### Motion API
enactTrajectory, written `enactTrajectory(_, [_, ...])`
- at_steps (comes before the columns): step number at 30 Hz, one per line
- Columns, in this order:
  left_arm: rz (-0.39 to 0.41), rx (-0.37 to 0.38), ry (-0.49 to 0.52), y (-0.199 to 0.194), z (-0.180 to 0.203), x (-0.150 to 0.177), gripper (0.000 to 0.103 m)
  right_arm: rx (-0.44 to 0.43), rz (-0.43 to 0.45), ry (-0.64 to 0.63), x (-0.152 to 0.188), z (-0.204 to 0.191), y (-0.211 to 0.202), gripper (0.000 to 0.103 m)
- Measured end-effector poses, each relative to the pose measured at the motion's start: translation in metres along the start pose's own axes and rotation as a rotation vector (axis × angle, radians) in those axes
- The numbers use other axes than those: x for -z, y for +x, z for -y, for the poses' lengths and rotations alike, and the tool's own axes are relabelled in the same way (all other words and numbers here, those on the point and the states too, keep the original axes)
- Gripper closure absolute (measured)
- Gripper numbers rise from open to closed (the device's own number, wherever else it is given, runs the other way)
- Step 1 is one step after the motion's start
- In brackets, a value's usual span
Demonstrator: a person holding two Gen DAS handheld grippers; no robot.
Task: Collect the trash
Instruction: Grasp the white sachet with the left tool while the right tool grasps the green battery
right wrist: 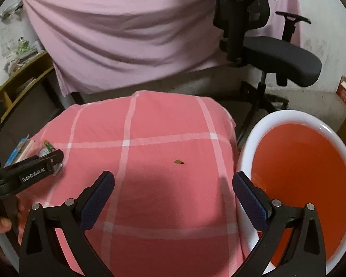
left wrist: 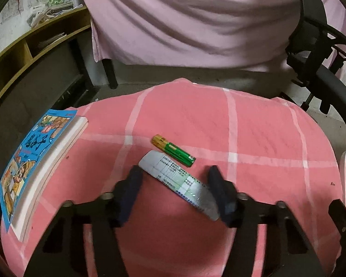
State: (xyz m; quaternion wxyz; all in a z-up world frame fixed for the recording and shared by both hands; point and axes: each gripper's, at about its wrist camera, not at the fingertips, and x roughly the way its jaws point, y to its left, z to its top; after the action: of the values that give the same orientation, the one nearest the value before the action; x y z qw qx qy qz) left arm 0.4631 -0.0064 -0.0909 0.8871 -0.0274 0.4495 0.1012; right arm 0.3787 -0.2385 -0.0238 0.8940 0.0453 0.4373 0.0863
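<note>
Here, a printed paper slip [left wrist: 180,182] is seen lying flat on the pink checked cloth [left wrist: 253,133] of the table, set between the fingers of the left tool [left wrist: 176,190]. The fingers are half-spread around it; whether the pads already press on its ends cannot be told. A green battery [left wrist: 173,151] is noted touching the slip's far edge, and a small green scrap [right wrist: 179,161] lies well apart, ahead of the right tool [right wrist: 173,196], which is held spread and empty. A book [left wrist: 34,161] is kept at the cloth's left edge. The white-rimmed orange bin [right wrist: 246,143] beside the table looks empty, so nothing is judged collected yet.
</note>
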Motion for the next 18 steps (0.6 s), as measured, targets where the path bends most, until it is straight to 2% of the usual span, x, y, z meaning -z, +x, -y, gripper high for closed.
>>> enactTrajectory(2, [0.008, 0.004, 0.011, -0.002, -0.002, 0.003, 0.076, -0.013, 0.005, -0.017, 0.001, -0.004, -0.002, 0.000])
enactTrajectory(5, [0.016, 0.023, 0.023, -0.007, -0.010, 0.010, 0.092, -0.034, 0.009, -0.049, 0.000, -0.011, -0.002, 0.000])
enactTrajectory(9, [0.017, 0.091, 0.000, -0.016, -0.021, 0.014, 0.097, -0.073, 0.040, -0.063, -0.001, -0.021, -0.004, 0.003])
enactTrajectory(11, [0.022, 0.113, -0.005, -0.020, -0.029, 0.016, 0.099, -0.105, 0.044, -0.082, -0.001, -0.031, -0.004, 0.011])
enactTrajectory(15, [0.039, 0.138, -0.011, -0.033, -0.041, 0.024, 0.099, -0.139, 0.013, -0.172, -0.003, -0.057, 0.008, 0.019])
enactTrajectory(18, [0.049, 0.159, -0.027, -0.040, -0.055, 0.027, 0.100, -0.186, 0.002, -0.216, -0.006, -0.070, 0.014, 0.031])
